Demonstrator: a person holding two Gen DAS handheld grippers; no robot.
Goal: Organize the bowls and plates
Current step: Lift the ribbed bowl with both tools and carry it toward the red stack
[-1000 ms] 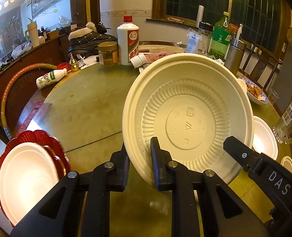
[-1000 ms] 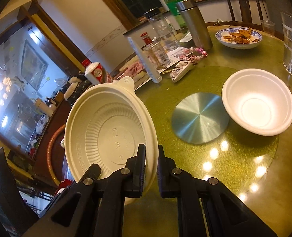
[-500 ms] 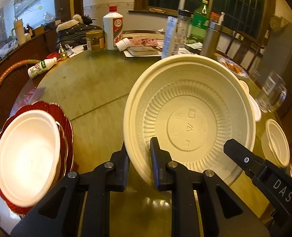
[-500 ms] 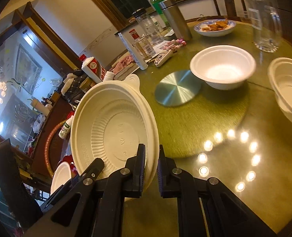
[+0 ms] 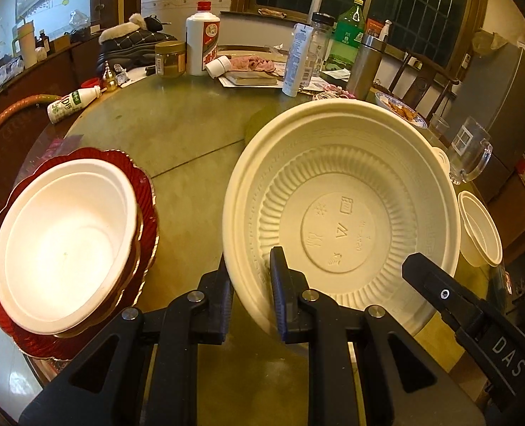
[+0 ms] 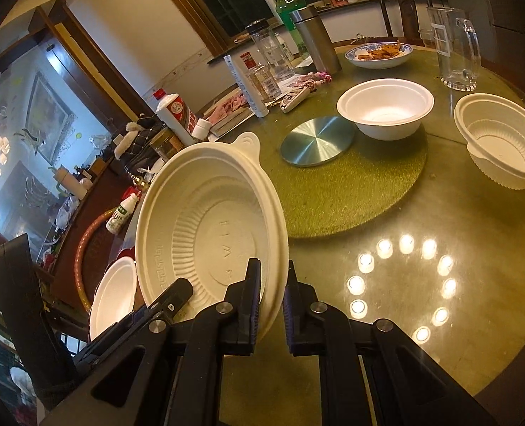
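Observation:
A large cream ribbed bowl [image 5: 340, 213] hangs tilted above the green table, its inside facing the left wrist camera. My left gripper [image 5: 250, 266] is shut on its left rim. My right gripper [image 6: 272, 273] is shut on the opposite rim of the same bowl [image 6: 205, 220]; its black finger [image 5: 440, 284] shows at the right in the left wrist view. A white bowl [image 5: 64, 238] sits on a stack of red scalloped plates [image 5: 145, 191] at the table's left edge, just left of the held bowl. That white bowl [image 6: 111, 294] peeks out behind the held one.
A white bowl [image 6: 385, 106] and a metal disc [image 6: 317, 140] rest on a round green mat [image 6: 351, 191]. A cream ribbed bowl stack [image 6: 500, 142] stands to the right. A glass mug [image 6: 457, 53], a food dish [image 6: 383, 53], bottles and jars [image 5: 202, 39] crowd the far side.
Both grippers have carried the cream bowl leftward across the table. The red plates with the white bowl now lie closer, and the right-side bowls have slid further into the right wrist view.

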